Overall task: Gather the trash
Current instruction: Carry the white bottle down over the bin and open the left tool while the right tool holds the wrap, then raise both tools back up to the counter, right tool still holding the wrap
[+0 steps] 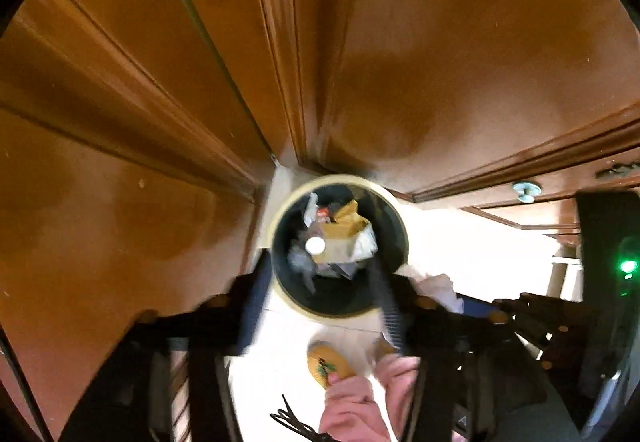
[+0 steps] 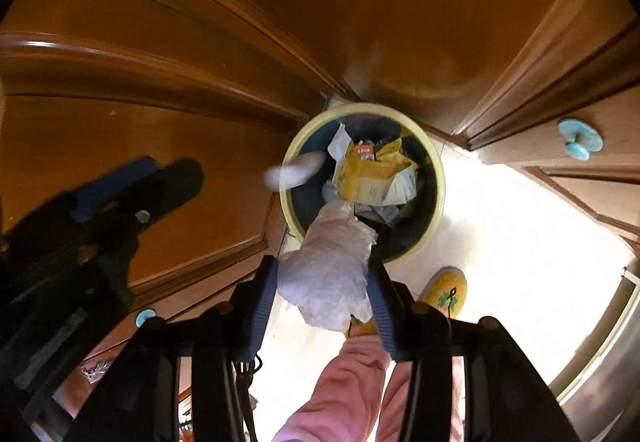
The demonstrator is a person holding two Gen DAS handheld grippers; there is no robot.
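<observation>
Bin: round, cream rim, dark inside, on pale floor by wooden doors.
Contents: crumpled paper, yellow envelope, white cap.
Left claw: above bin, fingers apart, nothing between.
Below: yellow slipper, pink trouser legs.

bin cream rim, dark inside | slipper yellow | trousers pink

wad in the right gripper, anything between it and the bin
Nothing visible. The white wad sits between the right gripper's fingers just above the near rim of the bin, whose mouth is uncovered, though already fairly full of paper.
</observation>
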